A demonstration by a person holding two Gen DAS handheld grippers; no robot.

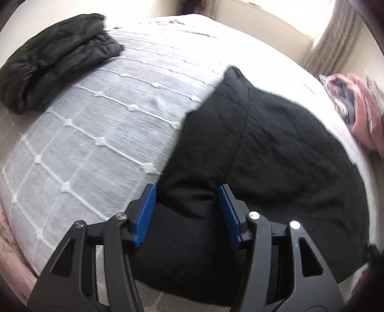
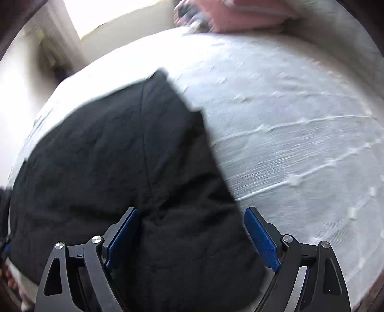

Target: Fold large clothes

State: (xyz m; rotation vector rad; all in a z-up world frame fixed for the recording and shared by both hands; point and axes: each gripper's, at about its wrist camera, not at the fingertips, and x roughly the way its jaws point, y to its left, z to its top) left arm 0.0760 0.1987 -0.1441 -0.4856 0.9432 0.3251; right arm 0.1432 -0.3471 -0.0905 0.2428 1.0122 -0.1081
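A large black garment lies spread flat on a white bedspread, with a seam running along it. My left gripper hovers over the garment's near left edge, its blue pads apart and only cloth showing below the gap. In the right wrist view the same black garment fills the left half. My right gripper stands wide open over the garment's near right edge, one pad above the bedspread. Neither gripper holds anything.
A folded black garment rests at the far left of the bed. Pink pillows lie at the bed's other end. A bright window with a curtain is beyond the bed. The near bed edge runs under both grippers.
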